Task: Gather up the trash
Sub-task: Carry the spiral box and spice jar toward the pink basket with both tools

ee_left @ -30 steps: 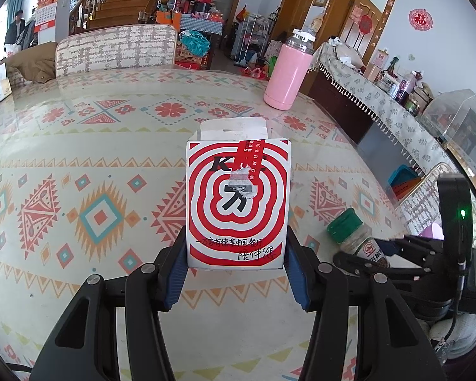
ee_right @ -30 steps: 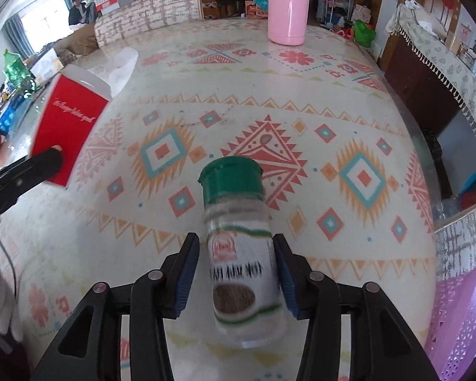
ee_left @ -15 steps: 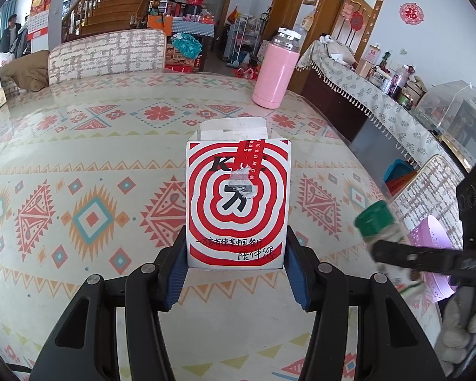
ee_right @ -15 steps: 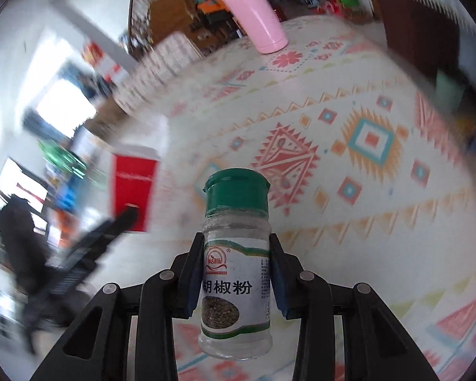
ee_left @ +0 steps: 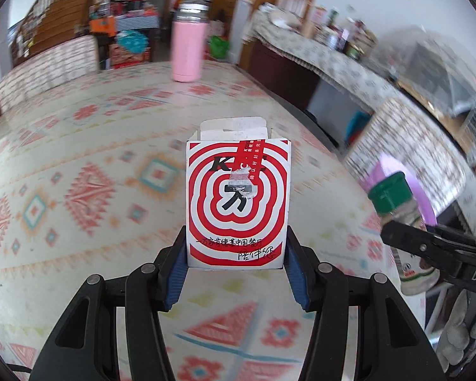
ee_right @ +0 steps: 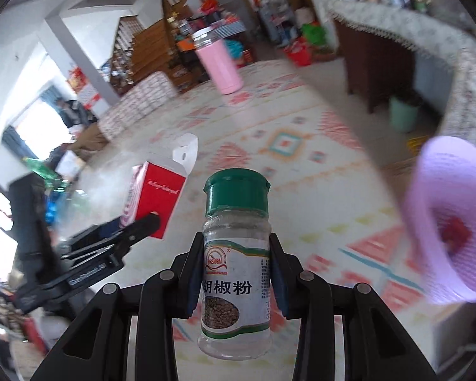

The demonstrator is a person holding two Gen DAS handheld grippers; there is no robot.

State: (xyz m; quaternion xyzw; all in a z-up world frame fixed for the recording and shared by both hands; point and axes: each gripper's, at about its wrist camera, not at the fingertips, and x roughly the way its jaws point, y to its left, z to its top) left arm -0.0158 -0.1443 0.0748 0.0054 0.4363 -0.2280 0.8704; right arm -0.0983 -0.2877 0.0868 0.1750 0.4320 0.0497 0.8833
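My left gripper is shut on a red-and-white paper carton, held upright above the patterned tablecloth. My right gripper is shut on a clear pepper shaker with a green cap, lifted off the table. The left wrist view shows that shaker at the right, pinched by the right gripper. The carton and left gripper appear at the left of the right wrist view. A purple mesh basket with something red inside hangs at the right, past the table edge.
A tall pink bottle stands at the far side of the table. A sideboard with a lace cloth runs along the right wall. Beyond the table are a patterned sofa, stairs and clutter. A person is at the far left.
The right gripper closed on the pepper shaker, lifted it and swung right toward the purple basket. The left gripper carried the carton the same way; the basket has come into view.
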